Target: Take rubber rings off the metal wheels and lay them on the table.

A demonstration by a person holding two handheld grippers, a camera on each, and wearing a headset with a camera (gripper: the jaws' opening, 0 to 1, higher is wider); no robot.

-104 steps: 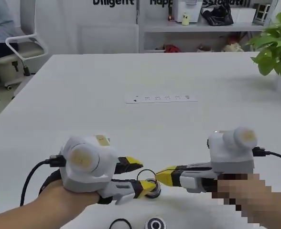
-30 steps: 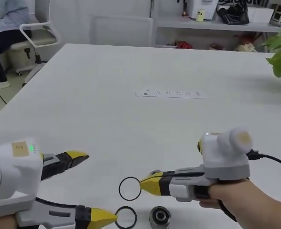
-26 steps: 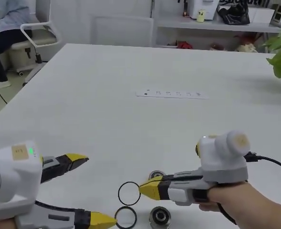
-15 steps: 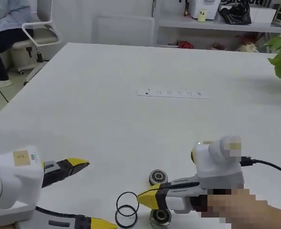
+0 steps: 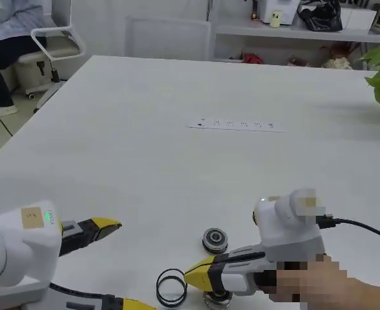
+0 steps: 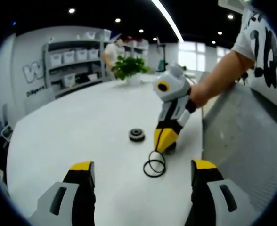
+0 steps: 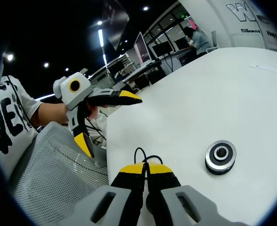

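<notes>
Since a second earlier, the right tongs (image 5: 193,276) had been drawn back, and a metal wheel (image 5: 214,239) had been left free at their 1 o'clock. Their jaws were pressed together, just beside two overlapped rubber rings (image 5: 171,287) laid on the counter (image 5: 177,168) at 8 o'clock. The left tongs (image 5: 125,265) were held wide at 9 o'clock. A second wheel (image 5: 217,298) was half hidden beneath the right tongs.

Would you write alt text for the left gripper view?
The right hand-held gripper, jaws shut, points at two overlapping black rubber rings on the white table. A metal wheel lies beyond. Below, the left hand-held gripper stands open.
</notes>
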